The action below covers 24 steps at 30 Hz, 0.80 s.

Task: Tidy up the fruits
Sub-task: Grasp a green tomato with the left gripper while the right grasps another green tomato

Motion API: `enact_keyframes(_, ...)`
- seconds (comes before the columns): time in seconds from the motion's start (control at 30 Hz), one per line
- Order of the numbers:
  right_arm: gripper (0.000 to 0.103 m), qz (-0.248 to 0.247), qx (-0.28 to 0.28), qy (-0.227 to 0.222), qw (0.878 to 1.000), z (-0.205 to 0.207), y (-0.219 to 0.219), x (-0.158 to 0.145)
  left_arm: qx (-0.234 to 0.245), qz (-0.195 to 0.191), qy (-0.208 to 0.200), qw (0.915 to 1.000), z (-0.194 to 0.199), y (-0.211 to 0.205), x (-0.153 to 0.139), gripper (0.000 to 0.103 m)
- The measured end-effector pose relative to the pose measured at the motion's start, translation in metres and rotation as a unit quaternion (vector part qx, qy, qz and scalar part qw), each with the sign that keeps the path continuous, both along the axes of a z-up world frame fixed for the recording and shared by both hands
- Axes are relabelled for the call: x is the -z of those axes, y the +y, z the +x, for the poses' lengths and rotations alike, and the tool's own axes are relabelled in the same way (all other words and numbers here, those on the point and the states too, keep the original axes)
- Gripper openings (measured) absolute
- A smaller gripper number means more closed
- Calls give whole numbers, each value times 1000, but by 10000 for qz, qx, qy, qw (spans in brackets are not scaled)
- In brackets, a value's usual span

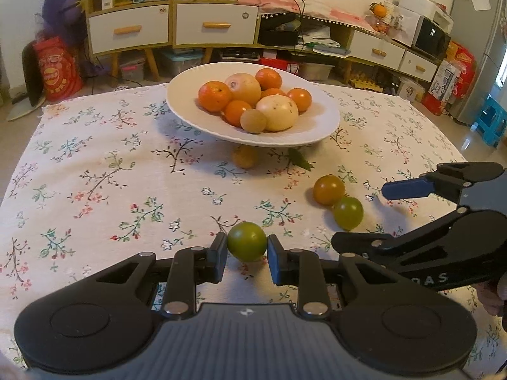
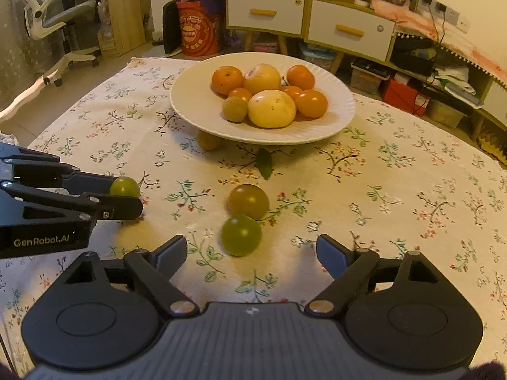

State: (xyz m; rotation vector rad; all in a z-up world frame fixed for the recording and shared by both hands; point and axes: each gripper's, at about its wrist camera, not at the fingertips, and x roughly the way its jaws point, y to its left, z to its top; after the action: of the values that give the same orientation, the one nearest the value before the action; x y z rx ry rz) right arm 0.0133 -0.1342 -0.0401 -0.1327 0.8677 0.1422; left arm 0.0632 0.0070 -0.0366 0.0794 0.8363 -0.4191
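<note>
My left gripper (image 1: 247,247) is shut on a small green fruit (image 1: 247,241) just above the flowered tablecloth; it shows at the left of the right wrist view (image 2: 124,187). My right gripper (image 2: 250,253) is open and empty, its pads on either side of a loose green fruit (image 2: 241,235) just ahead. A brownish-orange fruit (image 2: 248,201) touches that one from behind. The white plate (image 2: 190,101) at mid-table holds several oranges and two pale yellow fruits. A small yellow fruit (image 2: 207,141) lies under the plate's front rim.
A green leaf (image 2: 264,163) lies in front of the plate. The table's far edge borders cabinets with drawers (image 1: 215,25), a red bag (image 1: 57,69) and an office chair (image 2: 54,15). A blue stool (image 1: 489,120) stands off the right side.
</note>
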Motion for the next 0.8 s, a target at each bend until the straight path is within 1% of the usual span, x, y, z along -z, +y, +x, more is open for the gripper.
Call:
enact_keyframes(0.03,81,-6,-1,24,10000,1,2,1,-13,-3,8,10000,0,1,0,3)
enact_keyframes(0.1,75,2,-21,71,10000,4,5,1,-30,-5,20,10000,0,2,0,3)
enact_keyframes(0.37,54,22,-17,169,9999,11,14,2,-46,-11,43,10000,0,4,0,3)
enact_keyframes(0.53,49,-57,68,184,9998,13,16,3,-44,-15,49,10000,0,5,0,3)
enact_keyframes(0.8,35,-31,125,228,9997,14,14,2,-46,-9,60,10000,0,6,0,3)
